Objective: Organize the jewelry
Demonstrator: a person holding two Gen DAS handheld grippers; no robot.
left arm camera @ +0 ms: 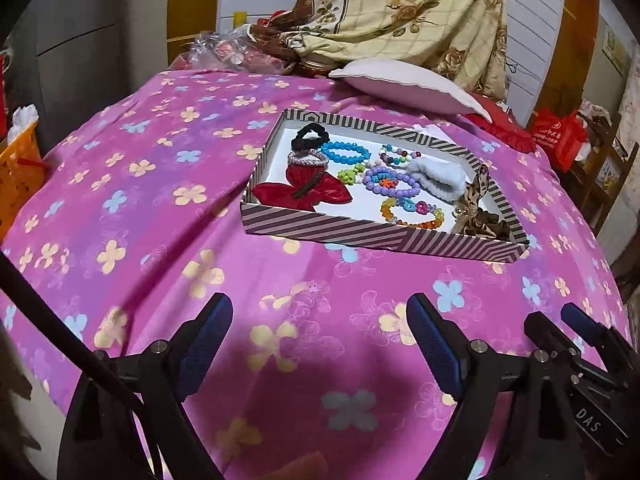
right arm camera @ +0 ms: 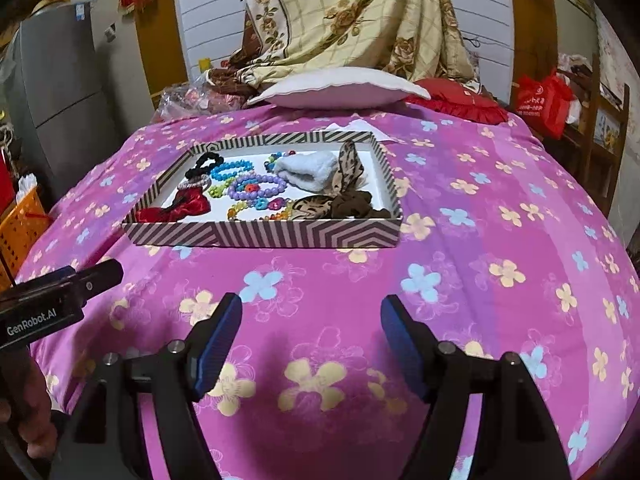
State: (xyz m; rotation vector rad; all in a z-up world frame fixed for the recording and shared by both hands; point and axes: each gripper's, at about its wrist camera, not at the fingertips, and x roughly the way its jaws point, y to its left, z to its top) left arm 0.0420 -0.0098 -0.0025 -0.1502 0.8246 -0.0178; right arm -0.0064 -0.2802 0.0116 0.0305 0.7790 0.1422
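A striped shallow box (left arm camera: pixel 360 236) (right arm camera: pixel 264 234) sits on the pink flowered bedspread. It holds a red bow (left arm camera: pixel 304 192) (right arm camera: pixel 176 206), a black hair tie (left arm camera: pixel 310 136), blue (left arm camera: pixel 346 151), purple (left arm camera: pixel 394 182) (right arm camera: pixel 256 186) and multicolour (left arm camera: pixel 412 212) bead bracelets, a pale blue scrunchie (left arm camera: pixel 440 178) (right arm camera: pixel 308 170) and a leopard-print bow (left arm camera: pixel 478 204) (right arm camera: pixel 344 196). My left gripper (left arm camera: pixel 320 320) is open and empty, hovering over the bedspread in front of the box. My right gripper (right arm camera: pixel 312 320) is open and empty too, beside the left one; its fingers show in the left wrist view (left arm camera: pixel 552 332).
A white pillow (right arm camera: pixel 340 88) and a red cushion (right arm camera: pixel 456 104) lie behind the box, with a floral blanket (right arm camera: pixel 352 16) hanging beyond. An orange basket (left arm camera: pixel 20 168) stands left of the bed. A red bag (right arm camera: pixel 540 100) sits on a wooden chair at the right.
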